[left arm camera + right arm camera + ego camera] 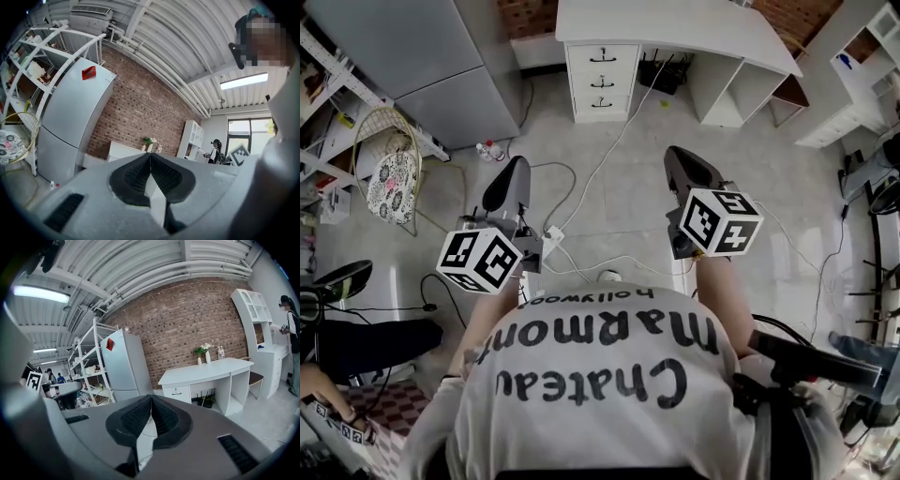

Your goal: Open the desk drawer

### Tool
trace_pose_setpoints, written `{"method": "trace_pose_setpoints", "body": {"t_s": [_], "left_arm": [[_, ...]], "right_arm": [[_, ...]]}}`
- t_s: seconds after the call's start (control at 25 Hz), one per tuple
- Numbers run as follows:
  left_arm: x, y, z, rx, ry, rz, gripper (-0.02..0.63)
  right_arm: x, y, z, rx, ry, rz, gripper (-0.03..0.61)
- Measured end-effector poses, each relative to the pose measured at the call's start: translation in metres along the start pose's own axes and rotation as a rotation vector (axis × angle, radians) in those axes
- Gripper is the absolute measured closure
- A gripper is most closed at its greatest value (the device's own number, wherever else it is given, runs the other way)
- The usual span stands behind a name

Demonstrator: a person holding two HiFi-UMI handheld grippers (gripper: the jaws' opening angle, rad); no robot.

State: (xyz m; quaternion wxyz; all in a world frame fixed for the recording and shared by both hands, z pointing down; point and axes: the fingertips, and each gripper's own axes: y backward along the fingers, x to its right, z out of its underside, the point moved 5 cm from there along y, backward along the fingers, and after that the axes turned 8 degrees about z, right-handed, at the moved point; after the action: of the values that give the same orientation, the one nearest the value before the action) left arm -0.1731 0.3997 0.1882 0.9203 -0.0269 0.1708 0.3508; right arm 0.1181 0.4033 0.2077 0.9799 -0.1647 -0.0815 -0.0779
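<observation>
A white desk stands against the far wall, several steps away. Its drawer stack has three shut drawers with dark handles. The top drawer also shows in the right gripper view, under the desk top. My left gripper is shut and empty, held at chest height left of centre. My right gripper is shut and empty too, pointing toward the desk. In the left gripper view the desk shows small beyond the shut left gripper.
A grey fridge stands left of the desk, with a metal shelf rack and a wire basket beside it. White cables trail across the floor. White shelving fills the far right. A desk chair sits close right.
</observation>
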Motion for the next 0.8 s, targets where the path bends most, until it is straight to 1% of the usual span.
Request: {"method": "trace_pose_setpoints", "body": {"t_s": [0.12,0.28,0.48,0.68,0.8], "left_arm": [[0.002,-0.014,0.008,-0.010,0.000,-0.013,0.597],[-0.004,-0.026,0.018,-0.028,0.031,-0.040,0.597],[-0.013,-0.042,0.022,-0.041,0.063,-0.048,0.598],[-0.022,-0.070,0.032,-0.067,0.068,-0.029,0.598],[-0.035,-0.095,0.032,-0.073,0.066,-0.013,0.598]], "right_arm": [[0.015,-0.012,-0.001,-0.008,-0.004,-0.010,0.565],[0.024,-0.026,0.002,-0.035,-0.003,-0.023,0.563],[0.031,-0.044,0.006,-0.082,-0.003,-0.028,0.563],[0.048,-0.064,0.008,-0.094,-0.014,-0.011,0.563],[0.060,-0.082,0.003,-0.101,-0.026,0.006,0.563]]}}
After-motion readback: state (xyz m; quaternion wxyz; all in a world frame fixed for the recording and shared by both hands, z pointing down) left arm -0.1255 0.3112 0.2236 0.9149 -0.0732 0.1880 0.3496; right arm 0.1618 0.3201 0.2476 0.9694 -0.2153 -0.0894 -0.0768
